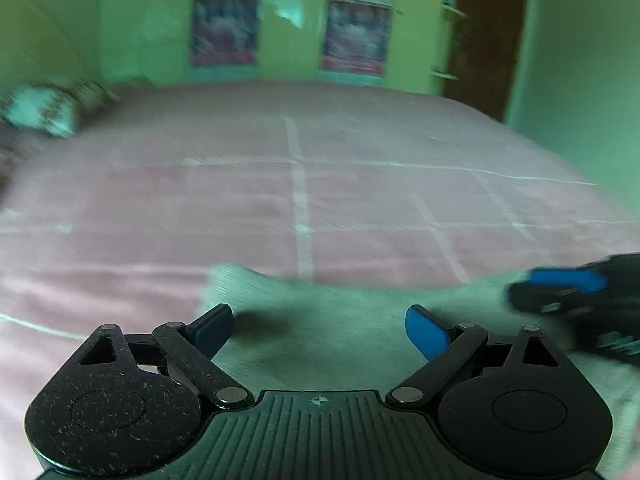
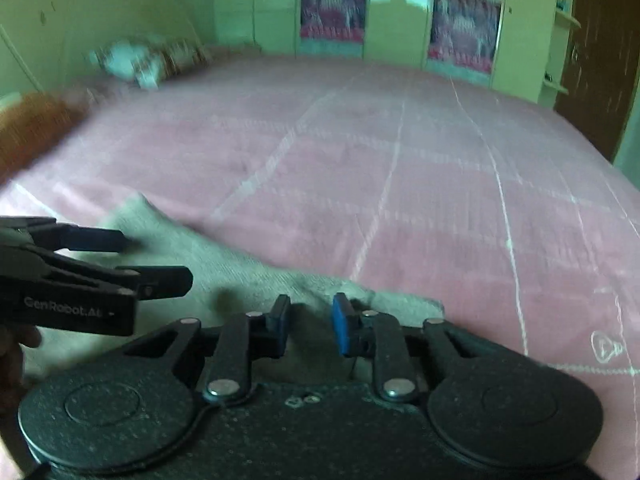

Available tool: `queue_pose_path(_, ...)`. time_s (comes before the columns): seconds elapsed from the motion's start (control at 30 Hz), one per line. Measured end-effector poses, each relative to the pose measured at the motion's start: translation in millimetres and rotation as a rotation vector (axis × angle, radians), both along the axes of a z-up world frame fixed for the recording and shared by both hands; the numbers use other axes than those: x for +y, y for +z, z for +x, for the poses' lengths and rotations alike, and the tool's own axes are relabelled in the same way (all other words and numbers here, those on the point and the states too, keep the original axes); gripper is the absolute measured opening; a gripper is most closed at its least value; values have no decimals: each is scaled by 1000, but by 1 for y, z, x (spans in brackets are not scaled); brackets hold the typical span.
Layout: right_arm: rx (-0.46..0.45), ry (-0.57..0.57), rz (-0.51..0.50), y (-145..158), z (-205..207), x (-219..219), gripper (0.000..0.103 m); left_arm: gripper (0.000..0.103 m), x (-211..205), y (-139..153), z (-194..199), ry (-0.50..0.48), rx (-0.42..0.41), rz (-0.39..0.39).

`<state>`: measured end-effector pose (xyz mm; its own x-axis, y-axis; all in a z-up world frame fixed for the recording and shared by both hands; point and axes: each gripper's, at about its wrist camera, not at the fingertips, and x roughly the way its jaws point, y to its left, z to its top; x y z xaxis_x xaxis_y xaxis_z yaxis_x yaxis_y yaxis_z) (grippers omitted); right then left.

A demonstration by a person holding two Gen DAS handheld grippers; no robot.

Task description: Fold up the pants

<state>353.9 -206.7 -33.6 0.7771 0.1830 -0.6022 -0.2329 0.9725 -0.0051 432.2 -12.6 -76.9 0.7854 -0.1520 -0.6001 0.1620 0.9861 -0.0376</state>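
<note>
- While the left gripper [image 1: 320,320] hangs over the pants [image 1: 340,344], its fingers [image 1: 424,332] stand wide apart and released, with nothing between them but the cloth lying below.
- The pants, pale grey-green, lie spread on the near part of the bed [image 1: 360,200], on its pink checked cover.
- In the left wrist view their far edge runs just beyond the fingertips, with one corner of the cloth reaching out to the left of the middle.
- The right gripper [image 1: 560,284] shows in that view at the right edge, blurred, low over the right part of the pants.
- In the right wrist view the right gripper [image 2: 312,320] has its fingers [image 2: 342,328] drawn close, with a narrow gap left between the blue pads.
- A raised fold of the pants [image 2: 224,264] sits at that gap; whether the pads clamp it cannot be told.
- The left gripper [image 2: 156,258] comes in from the left of that view, its fingers parted above the cloth.
- A pillow [image 2: 132,60] lies at the far left end of the bed, well apart from the pants.
- Behind the bed stands a green wardrobe [image 2: 400,12], and a brown door [image 1: 480,40] is at the right.
</note>
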Motion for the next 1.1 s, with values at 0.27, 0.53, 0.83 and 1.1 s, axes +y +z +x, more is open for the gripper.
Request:
queue_pose_path(0.27, 132, -11, -72, -27, 30, 14, 18, 103, 42, -31, 21, 118, 169, -163)
queue_pose_path(0.53, -57, 59, 58, 12, -58, -2, 22, 103, 44, -12, -61, 59, -1, -93)
queue_pose_path(0.83, -120, 148, -208, -3, -110, 24, 24, 103, 49, -28, -91, 64, 28, -8)
queue_pose_path(1.1, -113, 23, 61, 16, -127, -32, 85, 103, 112, -36, -110, 41, 96, -326)
